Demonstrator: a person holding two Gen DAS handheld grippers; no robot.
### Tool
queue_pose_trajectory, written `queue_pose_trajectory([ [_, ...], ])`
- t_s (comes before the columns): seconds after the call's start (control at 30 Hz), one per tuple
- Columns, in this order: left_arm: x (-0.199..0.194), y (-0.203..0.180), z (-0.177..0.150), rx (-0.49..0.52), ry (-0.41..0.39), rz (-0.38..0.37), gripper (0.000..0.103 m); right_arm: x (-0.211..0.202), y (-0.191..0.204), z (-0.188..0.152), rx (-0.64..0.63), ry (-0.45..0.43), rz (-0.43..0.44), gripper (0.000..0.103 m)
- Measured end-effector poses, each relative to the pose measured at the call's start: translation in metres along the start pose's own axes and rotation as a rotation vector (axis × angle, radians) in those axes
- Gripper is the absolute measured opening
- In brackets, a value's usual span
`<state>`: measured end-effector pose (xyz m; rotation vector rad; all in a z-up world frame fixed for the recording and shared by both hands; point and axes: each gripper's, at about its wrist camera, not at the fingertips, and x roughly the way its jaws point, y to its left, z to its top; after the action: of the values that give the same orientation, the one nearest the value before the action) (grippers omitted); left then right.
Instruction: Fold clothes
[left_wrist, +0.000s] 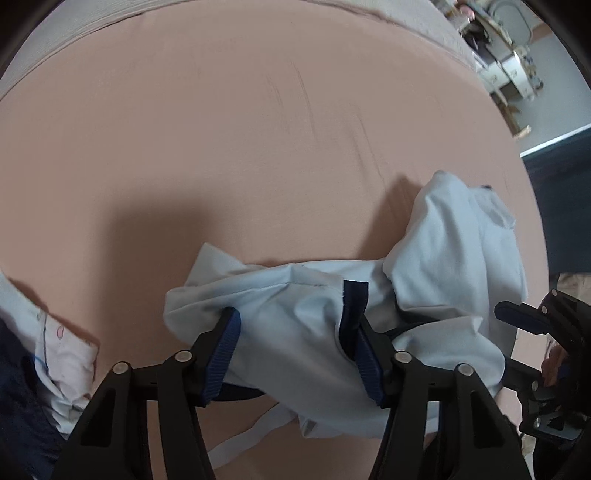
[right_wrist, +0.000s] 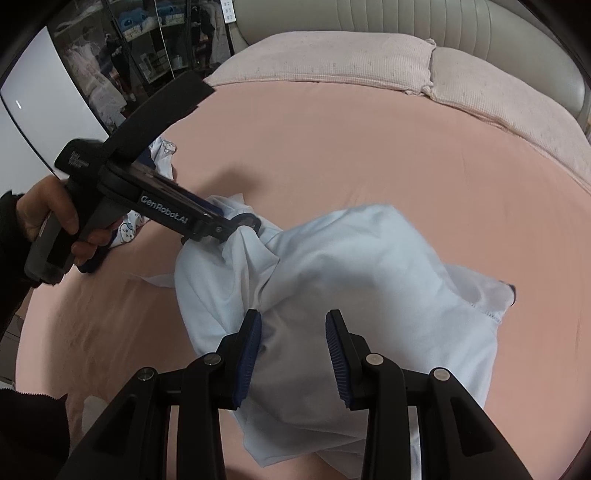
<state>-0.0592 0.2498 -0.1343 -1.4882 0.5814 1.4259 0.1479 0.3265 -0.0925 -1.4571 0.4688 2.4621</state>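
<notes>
A pale blue shirt (right_wrist: 369, 280) lies crumpled on the pink bed sheet (right_wrist: 369, 147), near the sheet's near edge. It has dark navy trim (left_wrist: 352, 306) at one opening.

Left gripper (left_wrist: 295, 339): jaws part open, with a bunched fold of the shirt between the blue pads (left_wrist: 225, 350). The right pad lies against the navy trim. Whether both pads press the cloth cannot be told from the left wrist view. In the right wrist view the tip of this gripper is buried in gathered cloth at the shirt's left upper corner, and a hand (right_wrist: 48, 221) grips its handle.

Right gripper (right_wrist: 293, 354): jaws apart, pointing steeply down over the shirt's near middle. Cloth fills the gap between the pads (right_wrist: 249, 354). No firm pinch is visible.

Containers: none in view.

Edges and room:
- The sheet beyond the shirt is flat and bare up to two pillows (right_wrist: 332, 62) at the padded headboard (right_wrist: 369, 18).
- A second garment (left_wrist: 62, 350), white with small prints, lies at the left edge of the bed, apart from the shirt.
- A thin white strap (left_wrist: 251, 432) trails from the shirt's near edge across the sheet.
- The bed's right edge drops to a grey floor (left_wrist: 554, 103), where furniture stands well apart from the bed.
</notes>
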Motion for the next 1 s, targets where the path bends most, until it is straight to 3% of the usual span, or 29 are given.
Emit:
queue_pose_trajectory([
  [0.07, -0.005, 0.013, -0.007, -0.044, -0.041, -0.02, 0.042, -0.004, 0.0, 0.006, 0.001, -0.011, -0.006, 0.036],
  [0.13, -0.009, 0.029, -0.015, -0.098, -0.082, -0.046, 0.029, -0.01, 0.001, 0.011, 0.01, -0.03, 0.006, 0.036],
  [0.2, -0.013, 0.044, -0.021, -0.151, -0.11, -0.073, 0.024, -0.016, 0.003, 0.018, 0.02, -0.051, 0.014, 0.036],
  [0.33, -0.026, 0.059, -0.032, -0.165, -0.164, -0.09, 0.023, 0.0, 0.015, 0.038, 0.018, -0.058, 0.053, 0.061],
  [0.63, -0.066, 0.078, -0.067, -0.184, -0.264, -0.088, 0.023, 0.035, 0.05, 0.06, -0.045, -0.018, 0.092, 0.061],
  [0.77, -0.078, 0.072, -0.082, -0.182, -0.278, -0.097, 0.023, 0.055, 0.059, 0.059, -0.09, 0.032, 0.03, 0.06],
  [0.8, -0.079, 0.068, -0.084, -0.175, -0.279, -0.092, 0.023, 0.055, 0.06, 0.057, -0.097, 0.027, 0.023, 0.059],
  [0.83, -0.079, 0.066, -0.084, -0.169, -0.284, -0.082, 0.023, 0.055, 0.062, 0.055, -0.104, 0.022, 0.016, 0.049],
  [0.87, -0.08, 0.063, -0.083, -0.165, -0.29, -0.079, 0.023, 0.054, 0.063, 0.053, -0.106, 0.011, 0.0, 0.025],
  [0.9, -0.081, 0.06, -0.081, -0.163, -0.296, -0.082, 0.023, 0.05, 0.062, 0.053, -0.1, -0.008, -0.026, 0.018],
  [1.0, -0.062, 0.014, -0.032, -0.16, -0.312, -0.093, 0.023, 0.04, 0.056, 0.058, -0.078, -0.041, -0.05, 0.013],
])
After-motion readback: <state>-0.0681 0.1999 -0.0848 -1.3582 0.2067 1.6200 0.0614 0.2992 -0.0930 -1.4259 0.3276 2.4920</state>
